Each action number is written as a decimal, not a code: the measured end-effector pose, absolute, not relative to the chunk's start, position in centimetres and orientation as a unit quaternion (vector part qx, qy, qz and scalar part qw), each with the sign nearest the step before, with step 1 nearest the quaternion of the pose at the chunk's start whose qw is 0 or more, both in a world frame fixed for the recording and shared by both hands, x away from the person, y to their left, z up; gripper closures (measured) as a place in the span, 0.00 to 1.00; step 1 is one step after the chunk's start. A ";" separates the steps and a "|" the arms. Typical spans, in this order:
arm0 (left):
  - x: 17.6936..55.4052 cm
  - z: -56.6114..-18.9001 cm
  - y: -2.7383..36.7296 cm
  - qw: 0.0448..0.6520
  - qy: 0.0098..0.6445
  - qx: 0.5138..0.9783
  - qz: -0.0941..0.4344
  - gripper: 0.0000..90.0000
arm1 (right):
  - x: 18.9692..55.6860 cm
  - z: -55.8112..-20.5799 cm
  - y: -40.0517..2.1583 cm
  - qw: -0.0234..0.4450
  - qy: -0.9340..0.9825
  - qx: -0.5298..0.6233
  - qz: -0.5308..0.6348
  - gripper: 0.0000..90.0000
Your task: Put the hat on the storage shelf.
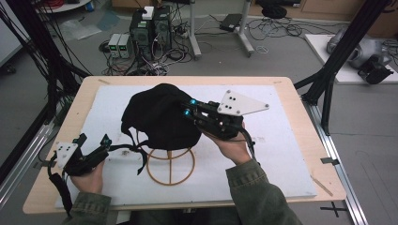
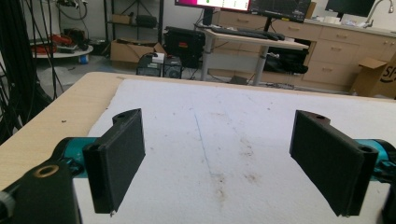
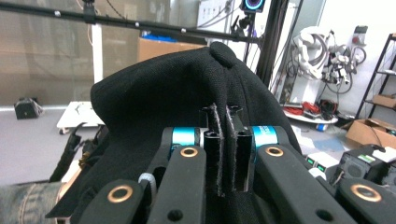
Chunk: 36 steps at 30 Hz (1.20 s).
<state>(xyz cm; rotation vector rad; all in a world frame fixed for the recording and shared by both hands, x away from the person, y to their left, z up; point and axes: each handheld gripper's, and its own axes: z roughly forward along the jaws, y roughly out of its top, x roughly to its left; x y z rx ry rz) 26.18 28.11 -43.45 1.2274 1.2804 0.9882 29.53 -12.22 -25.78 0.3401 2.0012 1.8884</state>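
Open white mat [image 2: 261, 135] is left ahead of the left tool [image 1: 104, 140] on the bench [image 1: 300, 101], while passage to its right is blocked by the black cap [image 1: 157, 115] and wire stand [image 1: 171, 167].

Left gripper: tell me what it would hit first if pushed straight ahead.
Probably nothing soon: the left gripper, fingers open, points along the bare white mat toward the table's far edge. Depth is unclear.

You have one black cap [image 1: 159, 115] and one tan wire stand [image 1: 170, 167] on one white mat [image 1: 281, 154], which covers most of the table [image 1: 300, 101]. You hold two grippers, the left gripper [image 1: 104, 142] and the right gripper [image 1: 188, 107].
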 end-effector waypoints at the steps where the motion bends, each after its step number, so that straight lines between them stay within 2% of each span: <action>1: 26.2 -43.5 28.1 0.528 0.536 0.513 0.413 0.20 | 29.5 -25.9 -12.2 0.185 0.713 0.119 0.666 0.97; 18: 26.2 -43.5 28.1 0.528 0.536 0.514 0.412 0.20 | 29.3 -27.6 -12.3 0.147 0.714 0.128 0.673 0.95; 36: 26.1 -43.5 28.1 0.528 0.535 0.515 0.411 0.21 | 29.1 -28.1 -12.4 0.129 0.717 0.132 0.672 0.85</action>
